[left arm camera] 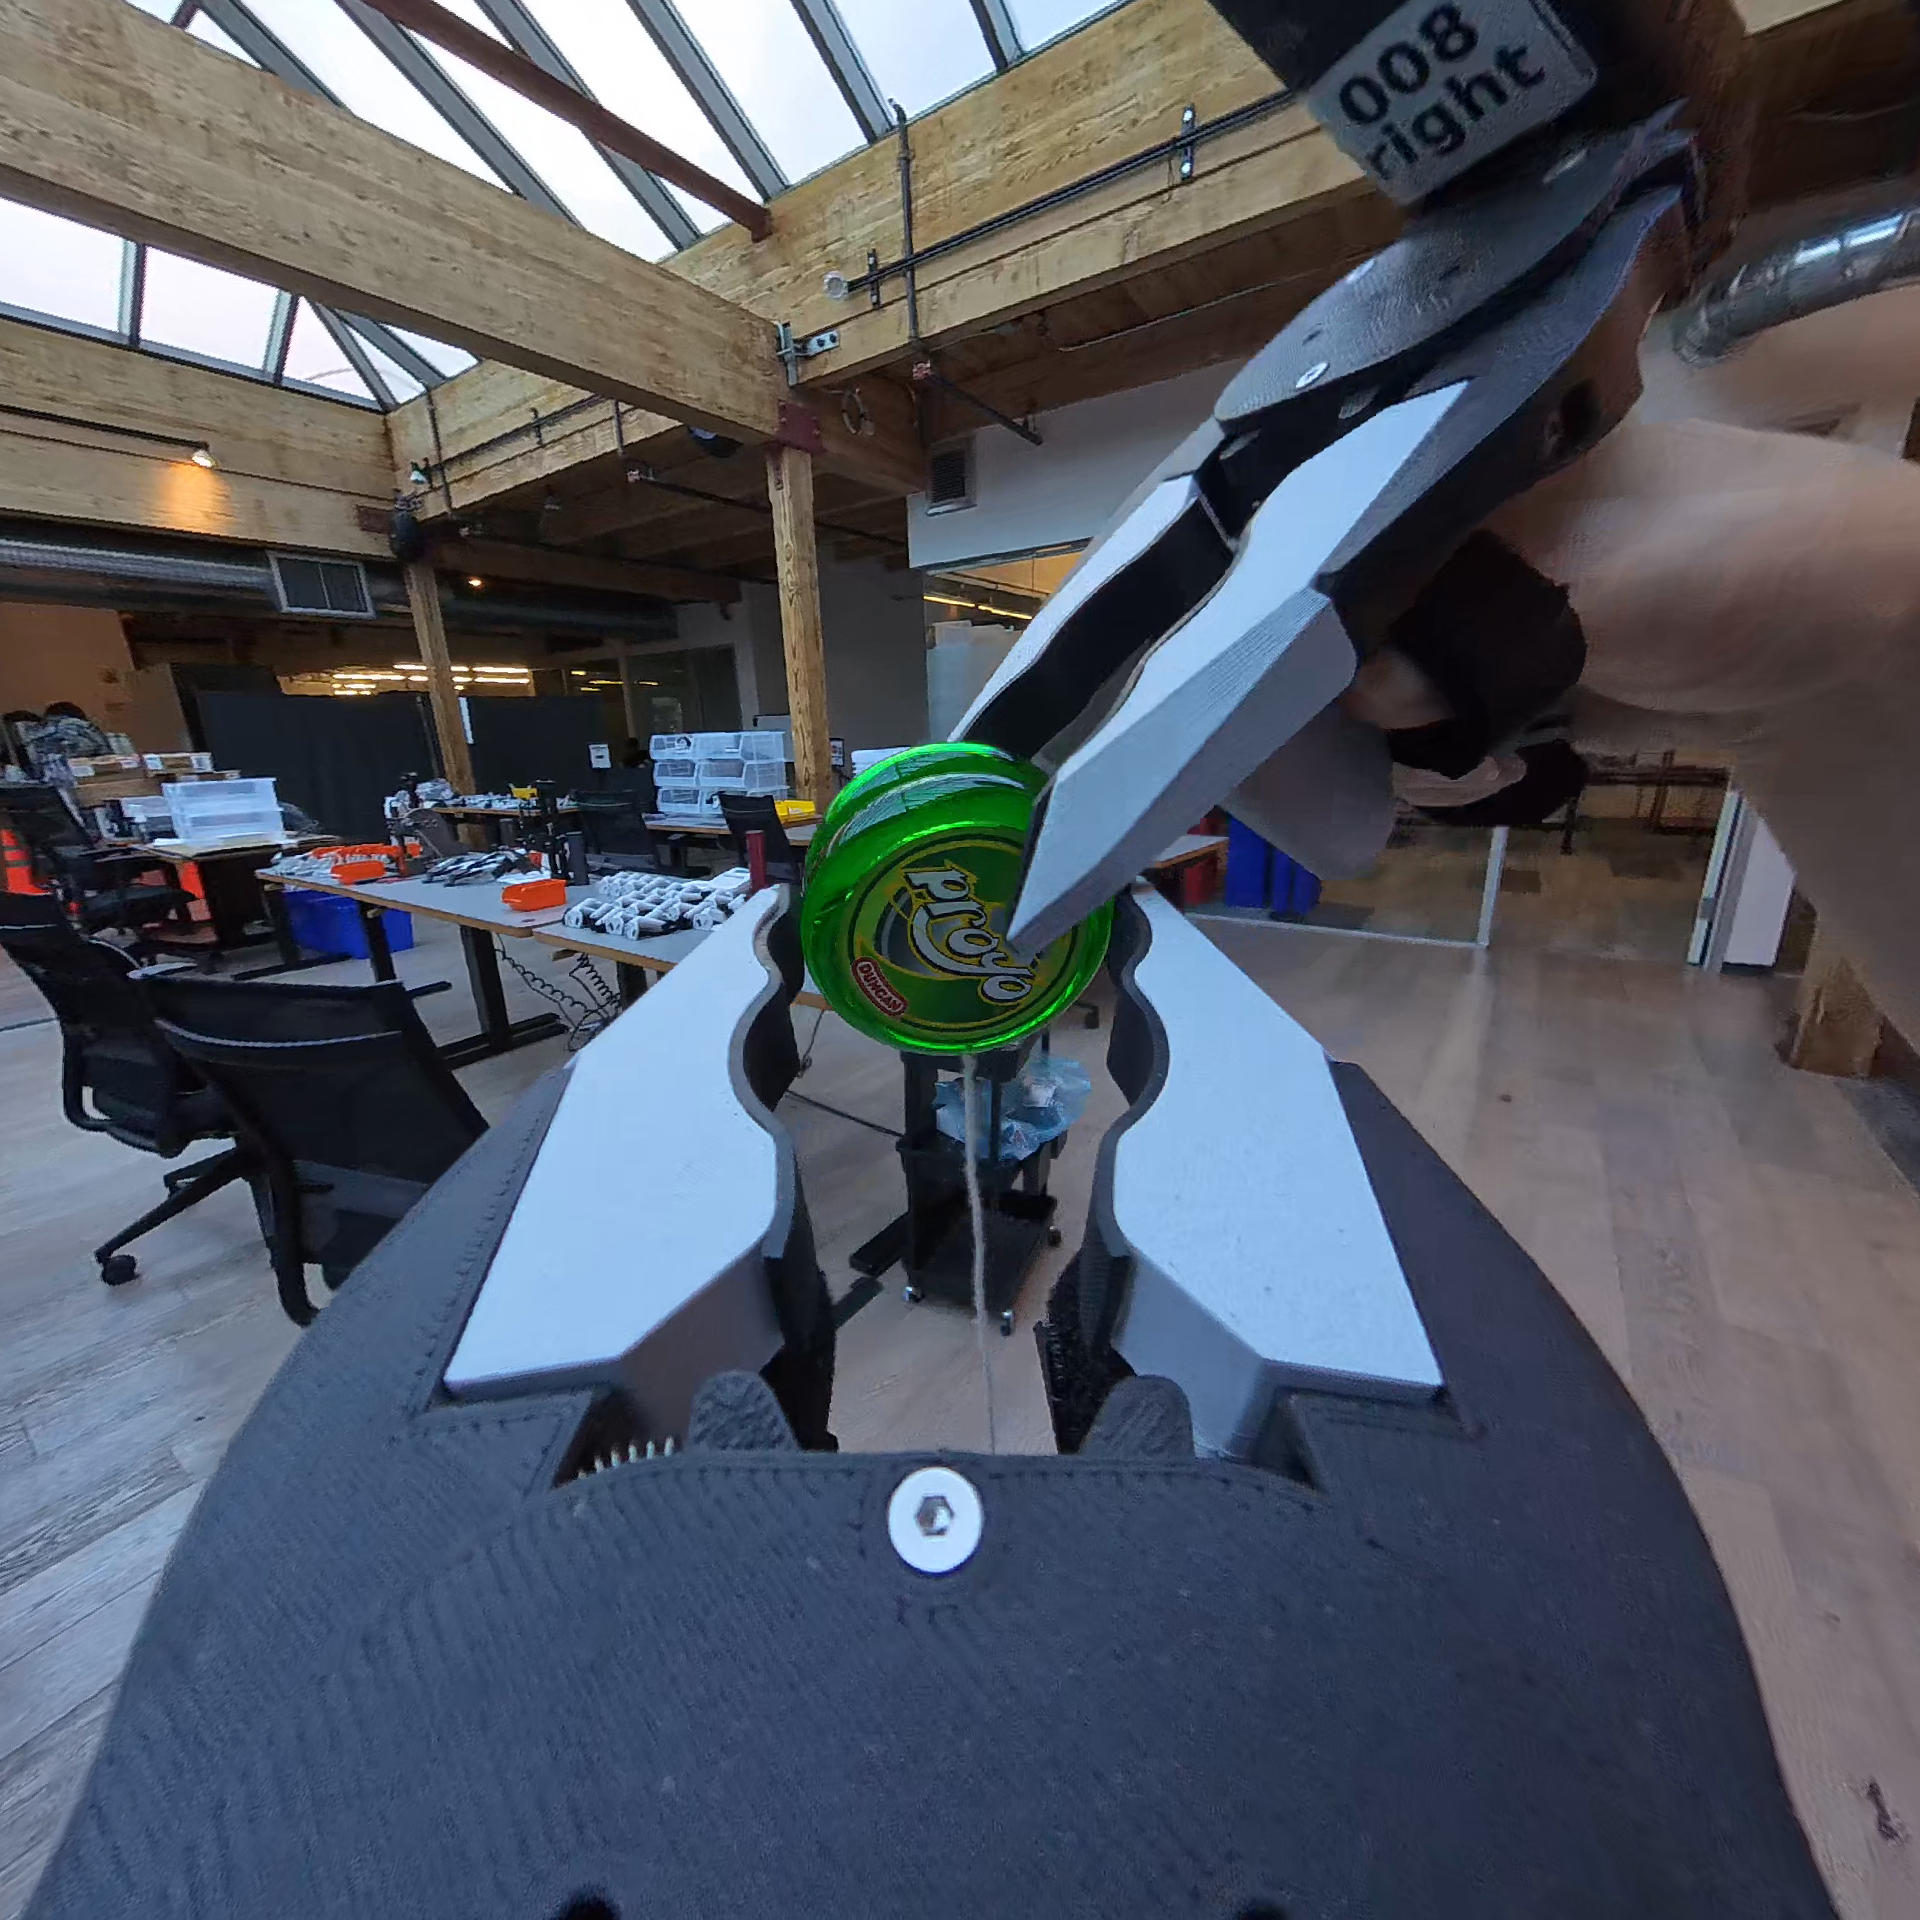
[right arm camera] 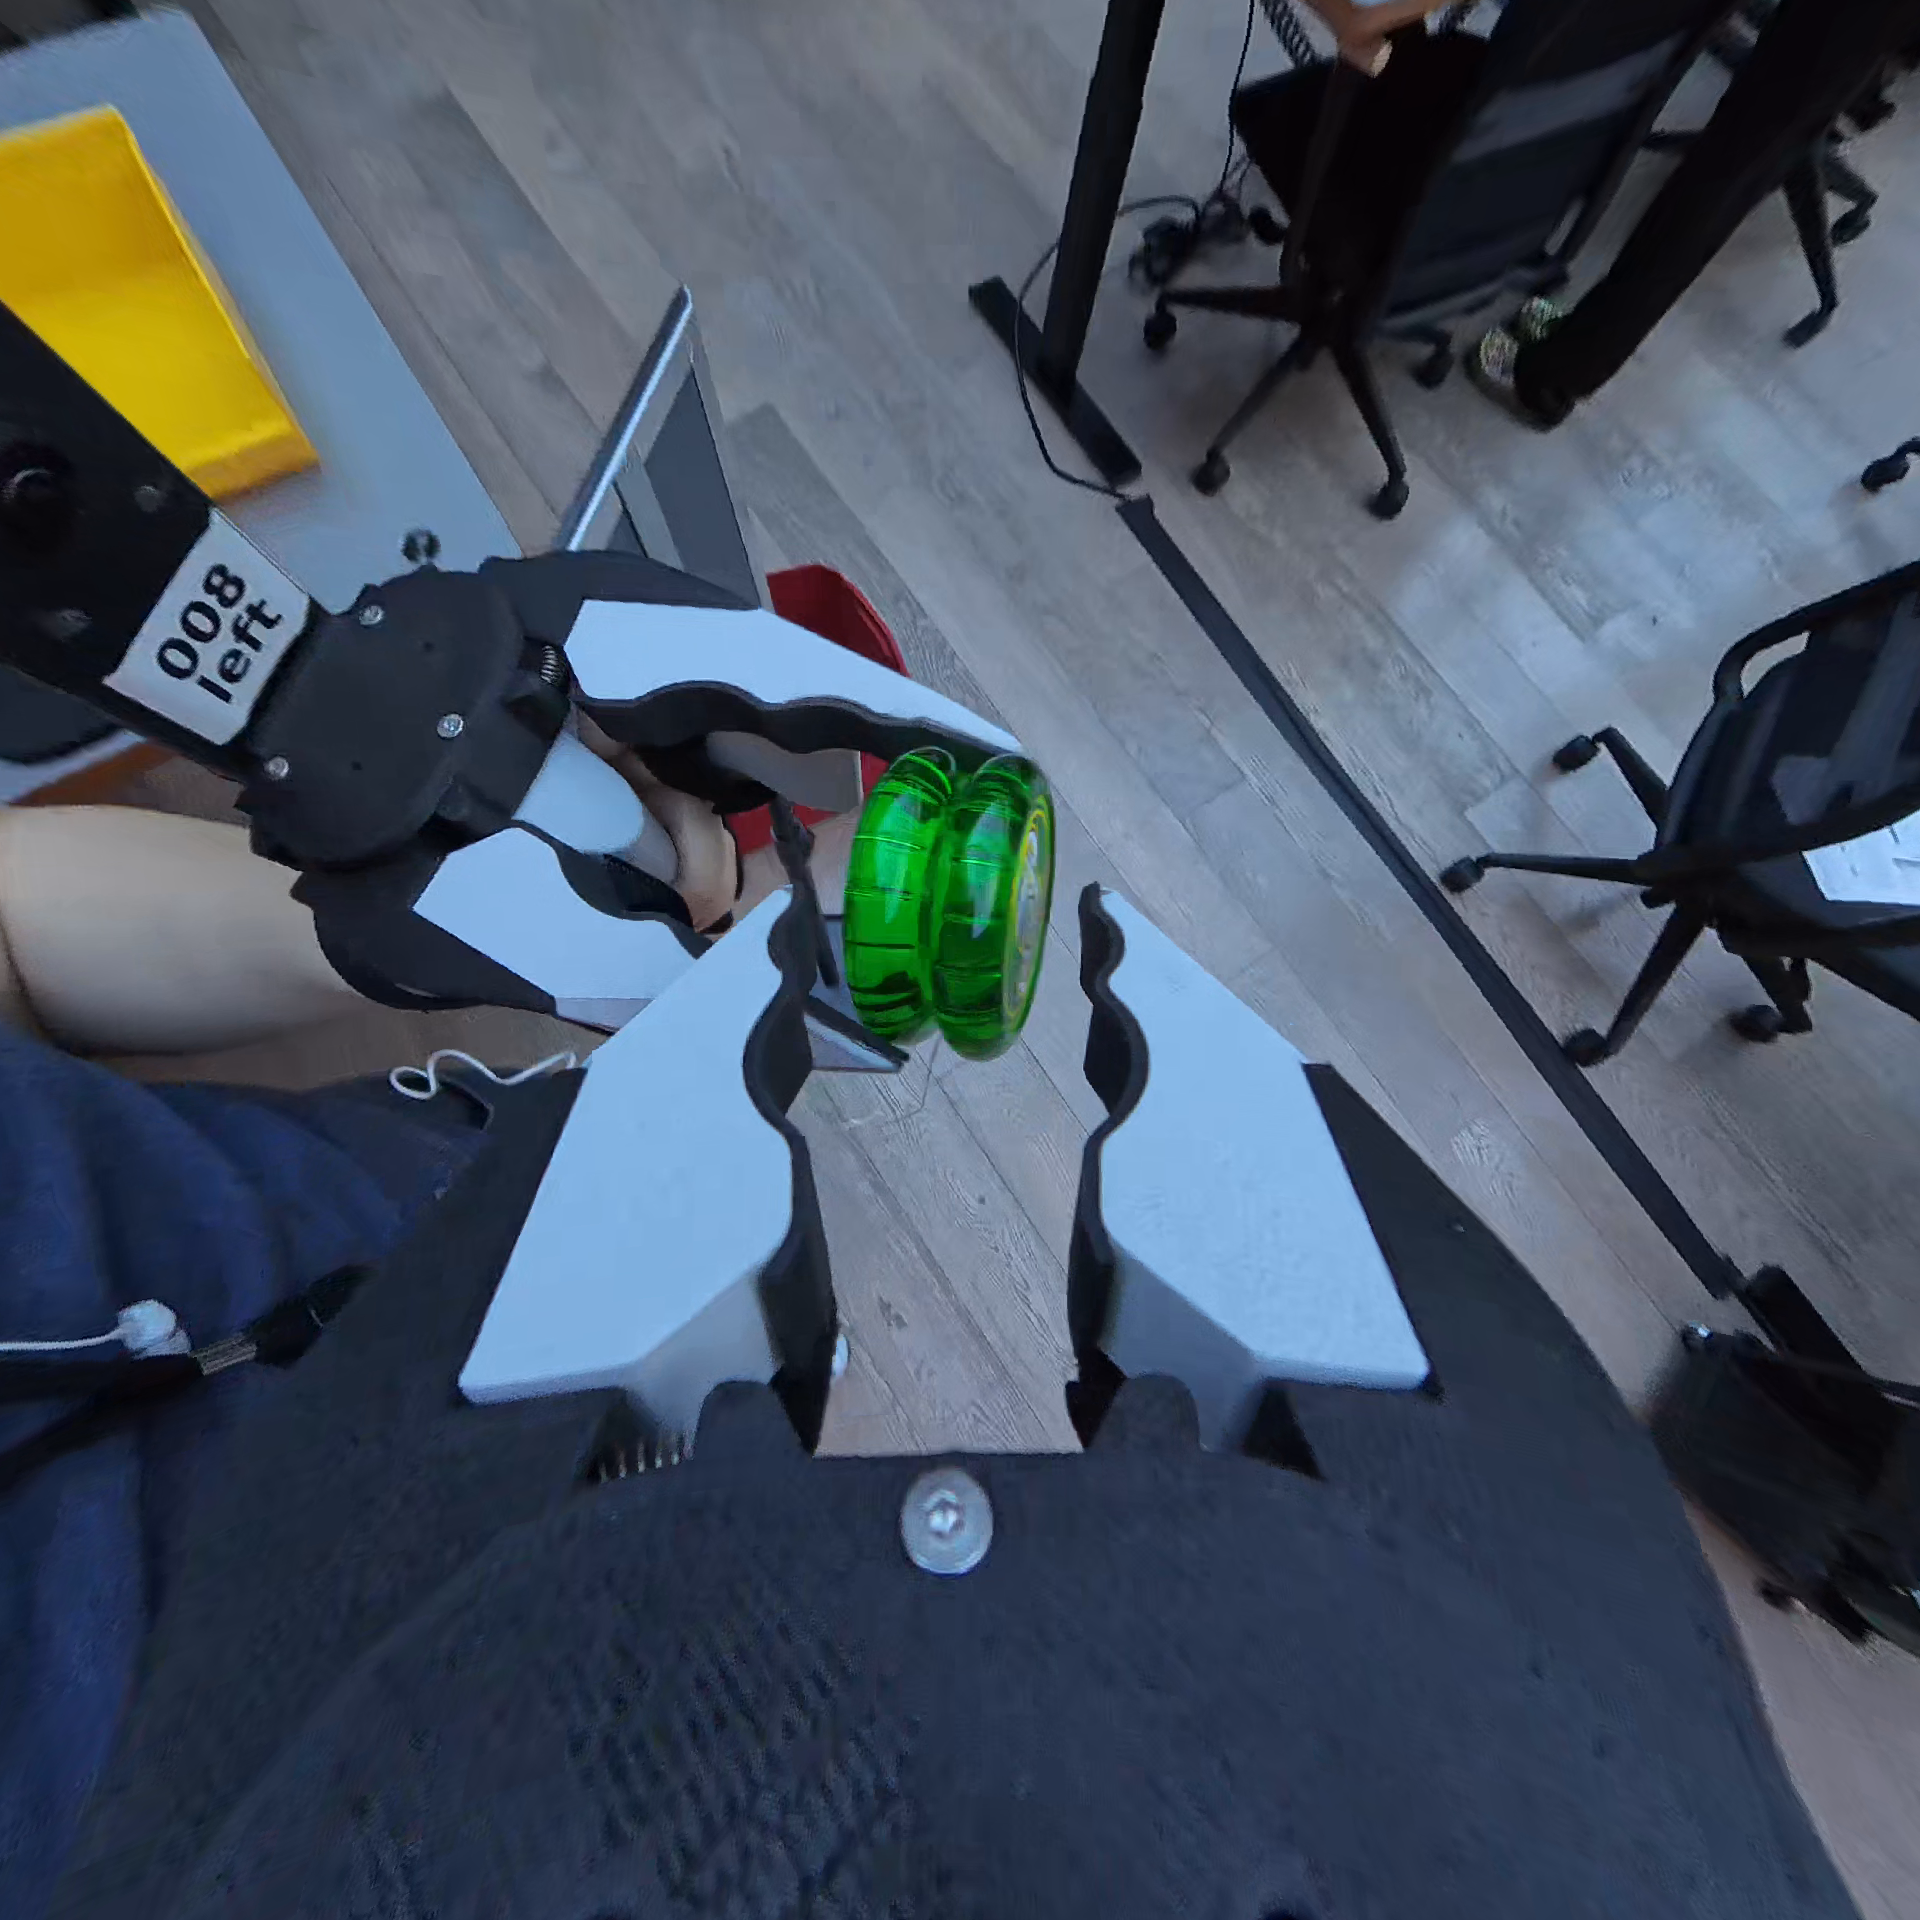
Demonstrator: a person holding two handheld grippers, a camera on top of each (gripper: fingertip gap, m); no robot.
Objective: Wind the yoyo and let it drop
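One green yoyo (left arm camera: 954, 902), made of two translucent halves. One white string (left arm camera: 977, 1226) hanging from it. Two grippers: the left gripper (left arm camera: 951, 914) and the right gripper (right arm camera: 940, 914), each with two grey fingers. One yellow bin (right arm camera: 125, 301) on a grey table (right arm camera: 343, 395). Two black office chairs (left arm camera: 301, 1091) close together in the left wrist view.
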